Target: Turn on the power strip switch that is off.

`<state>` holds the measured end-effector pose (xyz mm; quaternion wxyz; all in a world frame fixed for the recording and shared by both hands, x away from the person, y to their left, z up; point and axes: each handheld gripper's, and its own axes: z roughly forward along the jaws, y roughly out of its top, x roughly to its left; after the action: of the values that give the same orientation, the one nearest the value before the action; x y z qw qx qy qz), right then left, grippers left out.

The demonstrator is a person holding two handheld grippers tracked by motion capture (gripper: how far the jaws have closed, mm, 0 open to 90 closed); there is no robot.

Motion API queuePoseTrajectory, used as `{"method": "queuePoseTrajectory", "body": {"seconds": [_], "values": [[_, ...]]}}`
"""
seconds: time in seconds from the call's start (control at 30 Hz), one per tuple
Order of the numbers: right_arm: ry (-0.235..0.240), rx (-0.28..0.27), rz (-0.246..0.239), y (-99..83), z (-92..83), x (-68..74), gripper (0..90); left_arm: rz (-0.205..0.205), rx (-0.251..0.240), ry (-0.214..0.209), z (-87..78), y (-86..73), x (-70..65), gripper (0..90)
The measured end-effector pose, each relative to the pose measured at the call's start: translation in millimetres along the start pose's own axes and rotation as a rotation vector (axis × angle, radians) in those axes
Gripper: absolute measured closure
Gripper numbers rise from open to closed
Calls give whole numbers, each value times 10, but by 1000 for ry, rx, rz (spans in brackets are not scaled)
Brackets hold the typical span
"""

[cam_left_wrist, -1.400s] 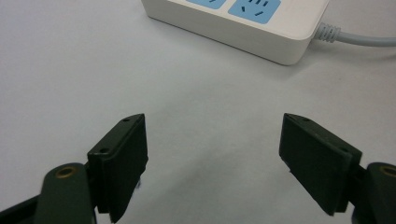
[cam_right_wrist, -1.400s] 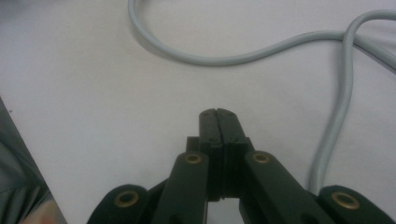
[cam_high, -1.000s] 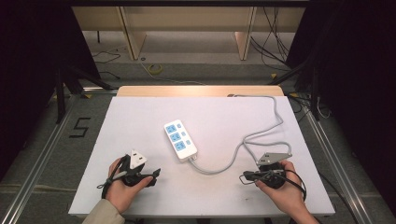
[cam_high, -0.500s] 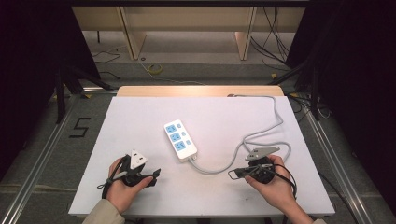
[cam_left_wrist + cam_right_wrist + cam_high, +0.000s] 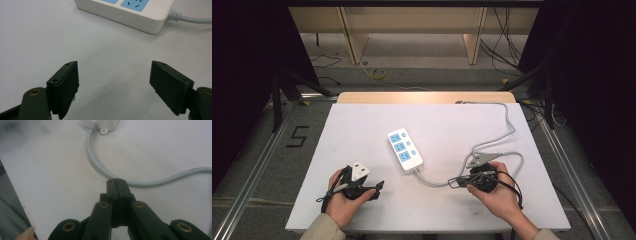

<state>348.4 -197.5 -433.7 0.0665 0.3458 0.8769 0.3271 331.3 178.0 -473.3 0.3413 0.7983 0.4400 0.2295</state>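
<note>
Right gripper point(image 5: 117, 181): jaws pressed flat together, nothing between them, tips sitting just short of the grey cord point(image 5: 100, 167) that runs from the power strip point(image 5: 405, 150). In the high view it hovers at the cord's bend, near-right of the strip.

Left gripper point(image 5: 113, 82): jaws wide apart, holding nothing, pointed at the near end of the power strip, bare table point(image 5: 37, 37) between the pads.

Risks, as I read it:
- Closed right jaws can only push the cord. A nudge likely drags or swivels the strip, since the cord is stiff and enters the strip's near end.
- If the right jaws open late they straddle nothing and skate over the cord.
- Left jaws look barely wider than the strip's end. An off-centre approach could shove the strip away instead of clamping it.
- The right gripper's own black cable point(image 5: 512, 187) loops near the hand and could snag the grey cord.

Around the strip: the cord loops to its right and runs off the far-right table edge. Nothing else is on the table near it. Path from either gripper to the strip is open except for the cord itself.
</note>
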Motion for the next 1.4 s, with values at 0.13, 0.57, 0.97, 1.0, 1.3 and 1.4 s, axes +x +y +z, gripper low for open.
{"method": "queuePoseTrajectory", "body": {"seconds": [0.13, 0.57, 0.97, 1.0, 1.3, 1.4], "values": [[0, 1, -7, 36, 14, 6, 900, 2, 3, -1, 2, 1, -2, 233], [6, 10, -17, 196, 83, 53, 900, 1, 1, 1, 1, 1, -2, 233], [9, 40, -27, 319, 148, 62, 900, 1, 2, 0, -2, 0, 6, 233], [9, 40, -27, 319, 148, 62, 900, 1, 2, 0, -2, 0, 6, 233], [9, 99, -20, 445, 173, 45, 900, 1, 1, -1, -2, 0, 6, 233], [9, 109, -24, 494, 190, 42, 900, 1, 1, -2, -2, 1, 7, 233]]}}
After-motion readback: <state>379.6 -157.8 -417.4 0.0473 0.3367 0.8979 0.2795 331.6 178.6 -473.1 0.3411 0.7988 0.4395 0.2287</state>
